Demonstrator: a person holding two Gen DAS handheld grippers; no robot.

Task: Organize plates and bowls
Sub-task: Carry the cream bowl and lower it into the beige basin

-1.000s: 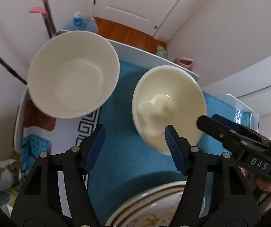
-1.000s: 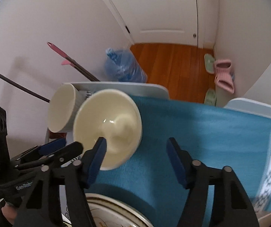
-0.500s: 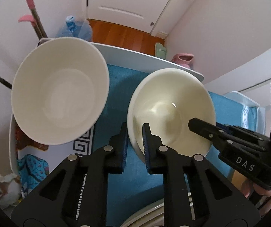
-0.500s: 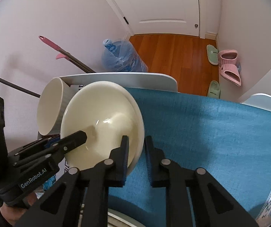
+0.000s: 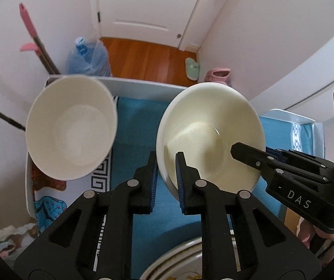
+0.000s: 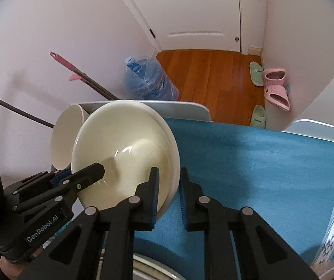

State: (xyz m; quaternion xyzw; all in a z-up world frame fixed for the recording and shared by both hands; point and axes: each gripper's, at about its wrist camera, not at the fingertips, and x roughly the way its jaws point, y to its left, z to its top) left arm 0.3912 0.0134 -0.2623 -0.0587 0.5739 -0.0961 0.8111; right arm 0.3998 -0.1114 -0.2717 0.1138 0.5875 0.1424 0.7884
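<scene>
Both grippers hold the wide cream ceramic bowl (image 5: 213, 135) by its rim, above the teal cloth (image 6: 260, 163). The left gripper (image 5: 165, 177) pinches the left edge, the right gripper (image 6: 169, 193) the right edge. A deep white bowl (image 5: 71, 130) sits to its left, and striped plates (image 5: 174, 263) lie nearer.

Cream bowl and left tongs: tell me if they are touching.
Touching. In the left wrist view the left tongs are shut on the near rim of the cream bowl, one blue pad against its inside and the other against its outside.
</scene>
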